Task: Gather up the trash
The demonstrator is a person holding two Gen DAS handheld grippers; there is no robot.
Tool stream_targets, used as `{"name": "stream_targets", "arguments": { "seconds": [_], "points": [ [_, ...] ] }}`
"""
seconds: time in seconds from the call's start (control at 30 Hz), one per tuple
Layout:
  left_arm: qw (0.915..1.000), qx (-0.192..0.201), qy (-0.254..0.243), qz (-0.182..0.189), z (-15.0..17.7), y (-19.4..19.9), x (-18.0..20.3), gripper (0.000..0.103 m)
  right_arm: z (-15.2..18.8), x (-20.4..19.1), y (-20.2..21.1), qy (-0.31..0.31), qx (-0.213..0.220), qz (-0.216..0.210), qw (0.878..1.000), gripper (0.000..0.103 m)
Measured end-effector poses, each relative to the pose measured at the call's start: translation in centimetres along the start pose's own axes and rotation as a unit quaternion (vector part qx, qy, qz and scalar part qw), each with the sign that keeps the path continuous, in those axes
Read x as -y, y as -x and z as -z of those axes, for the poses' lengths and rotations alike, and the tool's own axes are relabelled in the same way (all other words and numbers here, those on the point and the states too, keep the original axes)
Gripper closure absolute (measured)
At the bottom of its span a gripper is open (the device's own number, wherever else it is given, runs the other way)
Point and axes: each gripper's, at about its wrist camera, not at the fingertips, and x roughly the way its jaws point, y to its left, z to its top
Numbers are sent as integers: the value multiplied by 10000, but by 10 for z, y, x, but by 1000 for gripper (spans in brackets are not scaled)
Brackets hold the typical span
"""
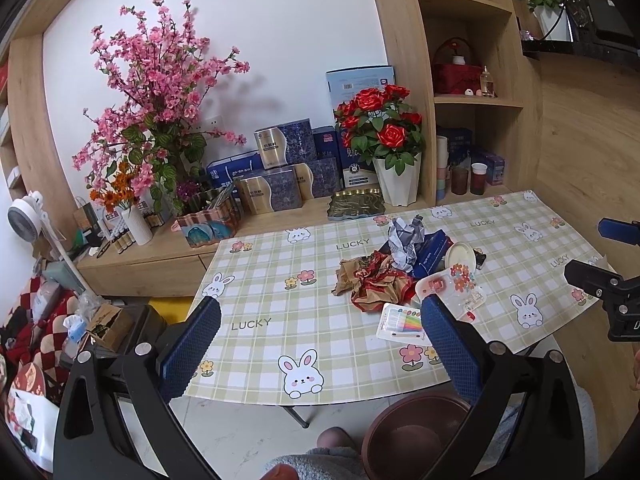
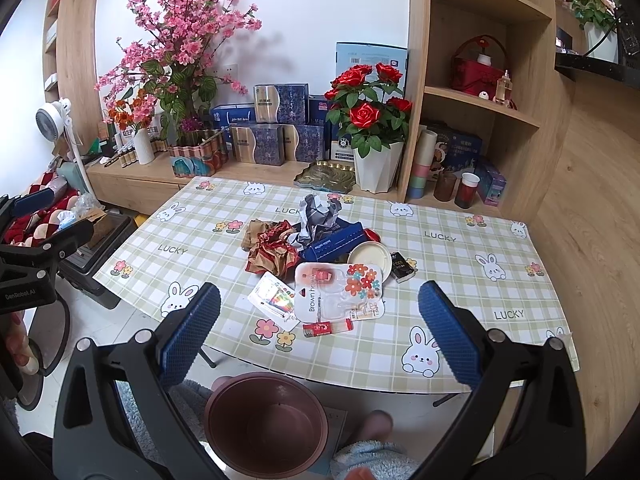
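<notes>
Both grippers hover above the near edge of the table (image 2: 500,280), each with its blue-padded jaws spread wide and nothing between them: the left gripper (image 1: 320,344) fills the bottom of the left wrist view, the right gripper (image 2: 319,330) the bottom of the right wrist view. The trash lies heaped at the centre of the checked rabbit-print tablecloth: crumpled red-and-gold wrapping paper (image 2: 272,250), a grey paper ball (image 2: 318,212), a dark blue carton (image 2: 338,244), a round cream lid (image 2: 370,260), a clear blister pack (image 2: 340,290) and a small red tube (image 2: 328,328). A brown bin (image 2: 266,424) stands on the floor below the table edge, at lower centre of the right wrist view.
</notes>
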Motion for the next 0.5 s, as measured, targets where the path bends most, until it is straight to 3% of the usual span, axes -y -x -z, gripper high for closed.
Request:
{"name": "stream_targets", "arguments": {
  "seconds": [0.5],
  "points": [
    [10000,30,18,29,5,1,6,5,0,-1,2,-9,-1,18,10000,5]
  ]
}}
